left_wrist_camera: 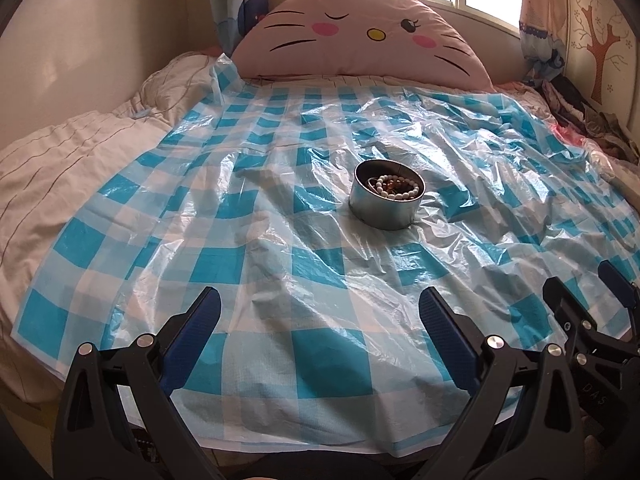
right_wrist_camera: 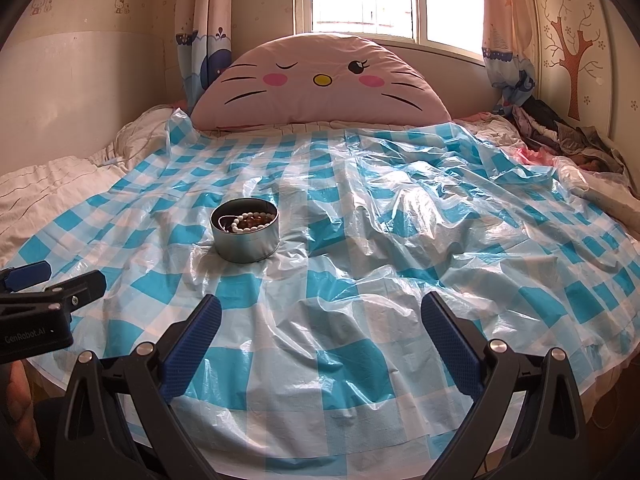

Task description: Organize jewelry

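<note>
Metal tin (left_wrist_camera: 385,204), 1, holding bead bracelets (left_wrist_camera: 396,188), 2 tongs wide, left tongs (left_wrist_camera: 320,338), right tongs (right_wrist_camera: 321,338)

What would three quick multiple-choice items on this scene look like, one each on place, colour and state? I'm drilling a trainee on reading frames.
1. The round silver metal tin stands on:
A. the blue-and-white checked plastic sheet
B. a wooden shelf
C. the pink cat-face cushion

2. The outer bead bracelet in the tin is:
A. green
B. white
C. black

3. The left gripper is:
A. shut on the tin
B. shut, empty
C. open

Answers:
1 A, checked sheet surrounds the tin's base.
2 B, white beads ring the brown ones.
3 C, wide gap between its fingers.
</note>
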A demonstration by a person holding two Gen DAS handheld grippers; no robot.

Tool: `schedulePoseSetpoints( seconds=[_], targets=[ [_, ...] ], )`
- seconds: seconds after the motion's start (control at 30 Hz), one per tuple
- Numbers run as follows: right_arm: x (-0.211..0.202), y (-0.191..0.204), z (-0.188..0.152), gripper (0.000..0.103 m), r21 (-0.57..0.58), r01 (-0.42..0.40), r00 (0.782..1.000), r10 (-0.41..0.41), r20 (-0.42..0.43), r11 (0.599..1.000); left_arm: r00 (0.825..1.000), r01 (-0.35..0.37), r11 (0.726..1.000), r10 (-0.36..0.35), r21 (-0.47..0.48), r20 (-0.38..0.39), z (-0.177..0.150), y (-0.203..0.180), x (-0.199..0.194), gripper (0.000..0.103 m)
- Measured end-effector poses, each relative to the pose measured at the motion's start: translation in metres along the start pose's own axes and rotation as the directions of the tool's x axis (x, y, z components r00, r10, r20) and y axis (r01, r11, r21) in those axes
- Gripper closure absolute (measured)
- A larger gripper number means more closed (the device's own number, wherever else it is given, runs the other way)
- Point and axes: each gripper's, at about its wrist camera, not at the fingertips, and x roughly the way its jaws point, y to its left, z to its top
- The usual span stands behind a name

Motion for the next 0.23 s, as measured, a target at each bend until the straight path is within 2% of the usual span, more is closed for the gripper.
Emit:
schedulePoseSetpoints(
  seconds=[0.23],
  targets=[
    [0.0000, 0.0007, 0.0002, 0.007, -0.001, -0.001, 1.000, 0.001, 0.000, 1.000, 0.999, -0.010, 1.000, 0.010, -0.018, 0.038, -0.0004, 0.0052, -0.0073, 0.008]
  ],
)
